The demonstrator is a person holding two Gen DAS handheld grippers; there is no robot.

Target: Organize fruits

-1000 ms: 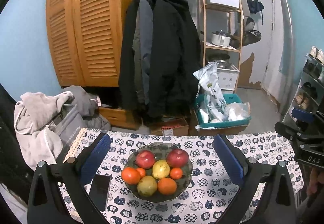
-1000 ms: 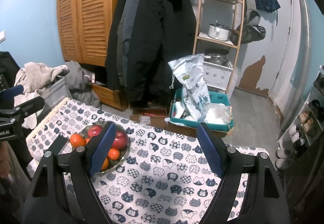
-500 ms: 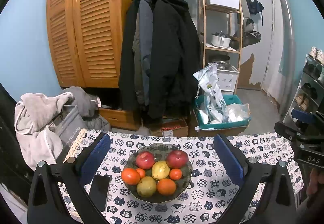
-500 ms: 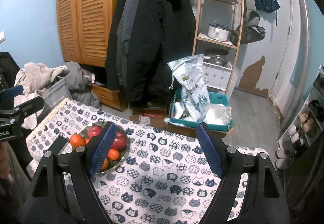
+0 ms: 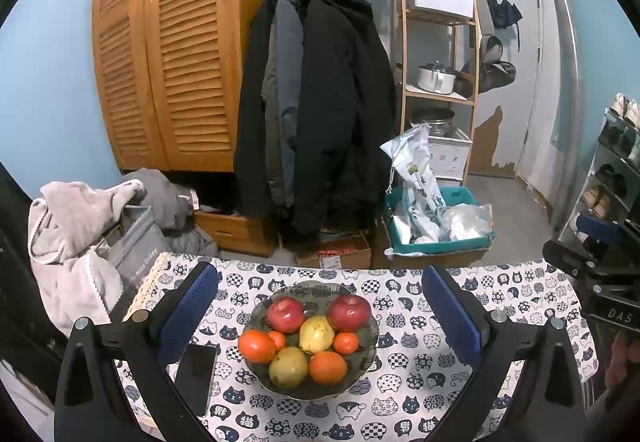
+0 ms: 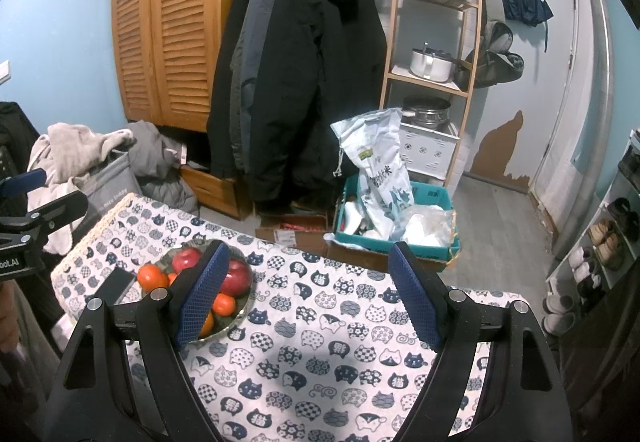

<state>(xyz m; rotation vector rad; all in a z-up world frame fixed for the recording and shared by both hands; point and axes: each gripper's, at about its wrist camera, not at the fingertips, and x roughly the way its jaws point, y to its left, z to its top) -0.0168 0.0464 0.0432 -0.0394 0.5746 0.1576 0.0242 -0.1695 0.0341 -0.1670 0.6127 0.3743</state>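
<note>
Far left, off the table edge: a grey laundry bag point(image 5: 136, 254) stuffed with a pale robe point(image 5: 76, 218), louvred wooden wardrobe point(image 5: 168, 54) behind. On the cat-print tablecloth point(image 5: 404, 406), a black phone point(image 5: 196, 370) lying flat just beside the bowl's left rim.

Left gripper point(image 5: 320, 316) hanging over the near part of the table, blue pads spread wide, nothing pinched between them, framing the bowl without touching it.

Dead centre in the left wrist view: dark bowl point(image 5: 256, 312) packed with fruit. Two red apples point(image 5: 285, 314) at the back, a yellow pear point(image 5: 316, 334) between and in front of them, a second pear point(image 5: 288, 367) at the front, big oranges point(image 5: 256, 346) left and front right, two small tangerines point(image 5: 346, 343) tucked in the gaps. All of it inside the bowl, none loose on the cloth.

Further right, the right gripper point(image 6: 308, 290) also wide open and empty, parked over bare cloth, its left pad overlapping the bowl in the right wrist view but apparently only in front of it.

Beyond the table: dark coats point(image 5: 320, 102) on a rail, a teal crate point(image 5: 440, 242) with bags, wooden shelving point(image 5: 440, 42) with pots, shoe rack point(image 6: 608, 234) far right.
</note>
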